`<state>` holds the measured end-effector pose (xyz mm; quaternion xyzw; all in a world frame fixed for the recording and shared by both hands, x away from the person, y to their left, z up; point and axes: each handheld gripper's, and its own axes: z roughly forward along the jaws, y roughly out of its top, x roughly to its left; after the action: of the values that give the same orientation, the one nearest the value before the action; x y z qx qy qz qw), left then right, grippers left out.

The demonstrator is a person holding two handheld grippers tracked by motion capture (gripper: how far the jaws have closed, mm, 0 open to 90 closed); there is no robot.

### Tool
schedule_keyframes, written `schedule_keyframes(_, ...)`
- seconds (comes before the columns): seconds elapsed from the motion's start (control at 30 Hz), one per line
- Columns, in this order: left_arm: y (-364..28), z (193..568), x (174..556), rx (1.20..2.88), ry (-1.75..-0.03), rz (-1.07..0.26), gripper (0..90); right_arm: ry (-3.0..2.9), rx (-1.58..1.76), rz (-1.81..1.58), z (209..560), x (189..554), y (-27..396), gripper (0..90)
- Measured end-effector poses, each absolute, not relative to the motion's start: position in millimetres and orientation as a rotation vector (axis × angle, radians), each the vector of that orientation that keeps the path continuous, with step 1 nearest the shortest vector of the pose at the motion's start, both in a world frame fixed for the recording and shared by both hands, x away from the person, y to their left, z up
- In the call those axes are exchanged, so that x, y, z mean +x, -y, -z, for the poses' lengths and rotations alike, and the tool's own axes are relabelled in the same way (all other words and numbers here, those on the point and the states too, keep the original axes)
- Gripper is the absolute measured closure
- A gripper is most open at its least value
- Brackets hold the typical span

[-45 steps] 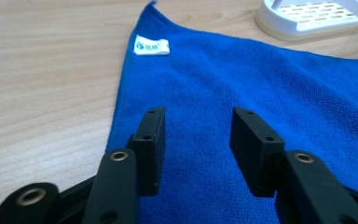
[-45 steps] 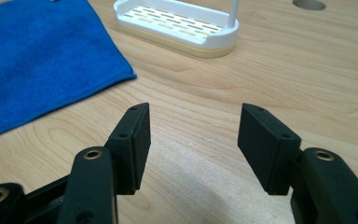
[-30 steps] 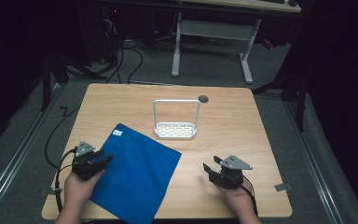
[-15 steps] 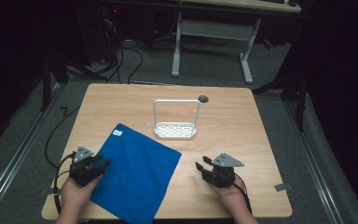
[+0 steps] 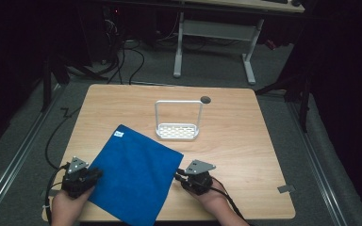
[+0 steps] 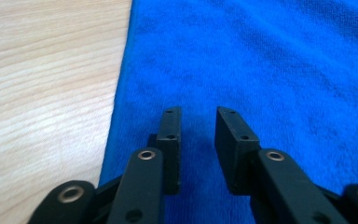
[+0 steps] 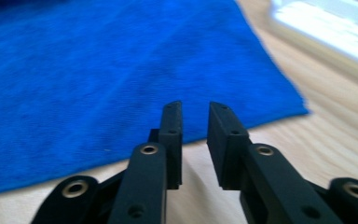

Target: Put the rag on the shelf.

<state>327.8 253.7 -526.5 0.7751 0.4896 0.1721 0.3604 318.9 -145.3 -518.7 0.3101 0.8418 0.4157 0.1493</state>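
At the near edge of the light wooden table (image 5: 245,141), a person's two hands each hold a black two-jaw gripper. The left gripper (image 5: 90,175) sits over the left border of a flat, square blue terry cloth (image 5: 134,176); in the left gripper view its jaws stand a narrow gap apart above the fabric (image 6: 261,70), gripping nothing. The right gripper (image 5: 181,175) points at the cloth's right edge from the bare wood, its jaws likewise slightly parted and empty, tips just short of the hem in the right gripper view (image 7: 98,70). The cloth lies turned like a diamond, a small white tag (image 5: 119,134) at its far corner. Beyond it stands a white perforated tray with a tall wire handle (image 5: 178,131), blurred in the right gripper view (image 7: 326,32). Near the table's far edge is a small dark round spot (image 5: 205,99), possibly a hole.
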Motion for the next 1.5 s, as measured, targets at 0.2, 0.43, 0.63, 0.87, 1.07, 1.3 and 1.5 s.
schedule_keyframes(0.2,-254.7,528.0,322.7,2.035,-1.250,-0.443,80.6,-2.489,0.839,-1.175,523.6,317.5,129.6,85.8)
schedule_keyframes(0.43,-256.6,528.7,320.8,2.034,-1.238,-0.423,85.3,-2.536,0.810,-1.100,529.8,318.0,118.4,89.3)
schedule_keyframes(0.63,-254.6,528.5,319.2,2.045,-1.211,-0.397,85.4,-2.527,0.838,-1.063,529.2,322.3,123.0,90.0)
schedule_keyframes(0.87,-230.8,525.9,311.8,2.134,-1.076,-0.336,84.3,-2.482,0.931,-1.021,527.7,335.0,146.1,90.0)
schedule_keyframes(1.07,-207.2,524.7,301.3,2.176,-0.985,-0.282,83.5,-2.438,1.014,-0.989,526.5,344.6,167.4,90.0)
schedule_keyframes(1.3,-200.9,523.3,298.5,2.185,-0.959,-0.259,82.1,-2.413,1.054,-0.986,526.4,347.9,175.9,89.2)
schedule_keyframes(1.5,-207.4,516.3,306.4,2.088,-1.001,-0.342,75.1,-2.401,1.050,-1.073,521.0,343.6,175.0,85.2)
